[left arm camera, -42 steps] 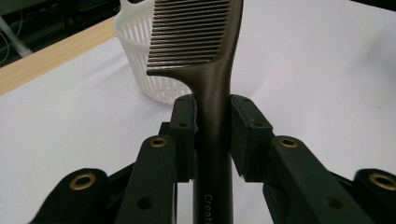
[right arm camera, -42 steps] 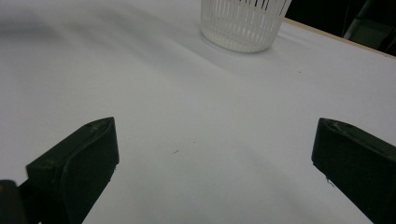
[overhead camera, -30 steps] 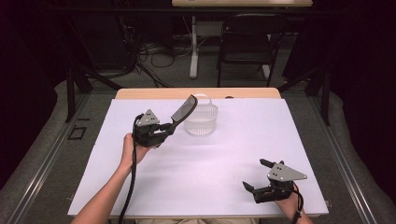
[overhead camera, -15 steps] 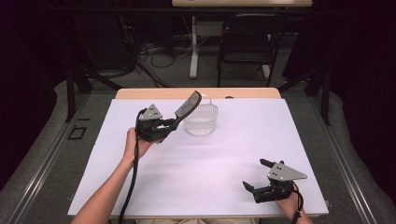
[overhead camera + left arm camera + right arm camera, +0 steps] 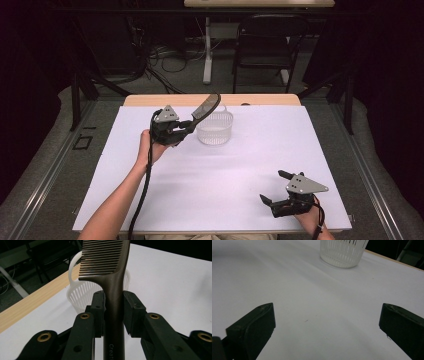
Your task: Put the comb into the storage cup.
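We see the left tool (image 5: 186, 128) clamped on a dark comb (image 5: 206, 106) held over the rim of the white basket (image 5: 215, 131); our right tool (image 5: 274, 189) rests wide apart on the table (image 5: 210, 185)

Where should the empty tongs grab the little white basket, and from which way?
Probably the rim of the basket, coming down from above. It stands upright with its open top facing up, and its slatted wall looks thin enough to fit between the jaws. The near side looks best: the right tongs are open there, while the comb in the left tongs leans over the far-left side.
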Demonstrator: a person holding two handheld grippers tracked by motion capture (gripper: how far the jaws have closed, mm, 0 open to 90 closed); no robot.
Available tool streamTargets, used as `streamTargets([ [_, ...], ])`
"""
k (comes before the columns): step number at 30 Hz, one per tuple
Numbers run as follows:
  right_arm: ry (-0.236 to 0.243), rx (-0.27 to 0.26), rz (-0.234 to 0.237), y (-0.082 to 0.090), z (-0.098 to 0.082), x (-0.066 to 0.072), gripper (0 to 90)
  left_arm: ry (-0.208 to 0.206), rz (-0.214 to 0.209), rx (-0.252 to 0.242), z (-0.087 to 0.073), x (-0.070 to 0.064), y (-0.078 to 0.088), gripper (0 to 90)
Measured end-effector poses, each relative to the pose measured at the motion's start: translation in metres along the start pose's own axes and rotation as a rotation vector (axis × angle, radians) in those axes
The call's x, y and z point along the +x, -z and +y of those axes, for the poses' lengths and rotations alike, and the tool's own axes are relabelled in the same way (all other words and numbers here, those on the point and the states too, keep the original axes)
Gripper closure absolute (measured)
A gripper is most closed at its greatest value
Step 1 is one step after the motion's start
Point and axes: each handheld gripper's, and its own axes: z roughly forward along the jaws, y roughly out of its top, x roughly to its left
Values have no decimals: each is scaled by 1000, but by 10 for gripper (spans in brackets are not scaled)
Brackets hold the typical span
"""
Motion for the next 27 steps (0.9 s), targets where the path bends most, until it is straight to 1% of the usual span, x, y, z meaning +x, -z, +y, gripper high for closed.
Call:
streamTargets([
  [7, -2, 2, 2, -1, 0, 0, 2, -6, 2, -17, 6, 3, -3, 724],
  [13, -6, 7, 3, 0, 0, 0, 2, -30, 0, -31, 13, 5, -8, 723],
  [16, -10, 4, 0, 0, 0, -1, 2, -38, -2, -40, 16, 6, -10, 724],
  [19, -9, 6, 0, 0, -1, -1, 2, -41, -15, -51, 19, 8, -12, 723],
  [21, -8, 5, 1, 0, -1, -1, 2, -47, -13, -50, 20, 9, -14, 723],
  [22, -8, 5, 0, 0, -1, -1, 2, -47, -18, -54, 20, 9, -15, 723],
  [24, -9, 7, 2, -1, -1, -1, 2, -45, -10, -54, 21, 10, -17, 723],
  [26, -9, 4, -1, 0, -1, -1, 2, -41, -14, -58, 21, 11, -19, 723],
  [27, -10, 3, -1, 0, -1, -1, 2, -44, -10, -56, 22, 12, -20, 724],
])
